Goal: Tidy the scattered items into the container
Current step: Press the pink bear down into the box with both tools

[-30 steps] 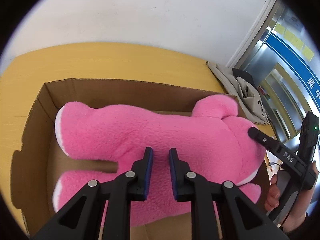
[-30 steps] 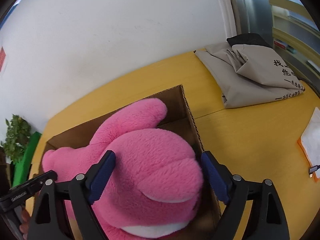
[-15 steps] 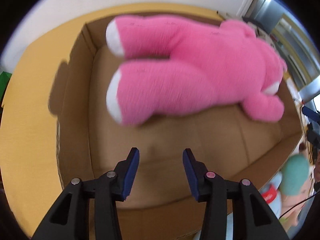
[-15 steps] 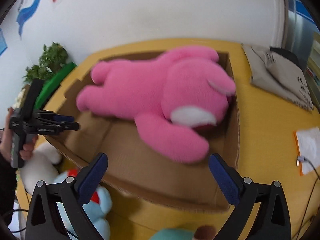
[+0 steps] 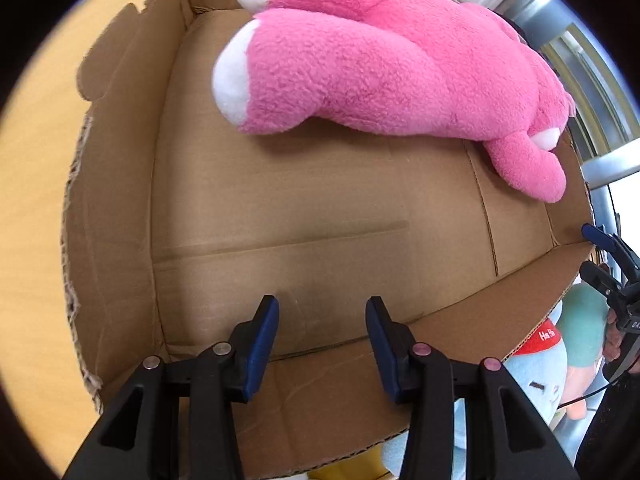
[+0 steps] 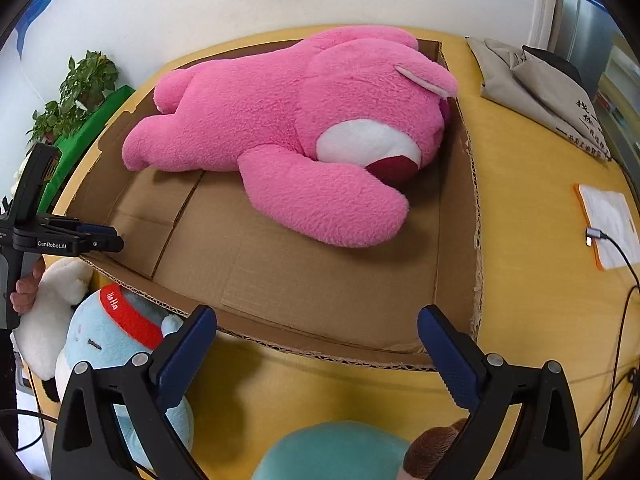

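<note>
The pink plush bear [image 5: 384, 60] is down in the cardboard box [image 5: 116, 208], lying along the far side of the floor. From the left wrist view, the left gripper [image 5: 322, 338] hangs over the near wall of the box, its jaws part open with nothing between them; they have just been opening. A light blue plush with a red band [image 5: 540, 364] waits outside the near wall.

Over to the right wrist view: the right gripper [image 6: 318, 354] has just spread its jaws wide and holds nothing, hovering over the yellow table [image 6: 532, 208] by the box's near edge. The light blue plush sits below left, a teal plush [image 6: 332, 454] right under the jaws, a white one [image 6: 52, 304] further left. Likely next pick is the teal one: drop straight down, centre it between the pads, and squeeze the bulk, not loose fur.
</note>
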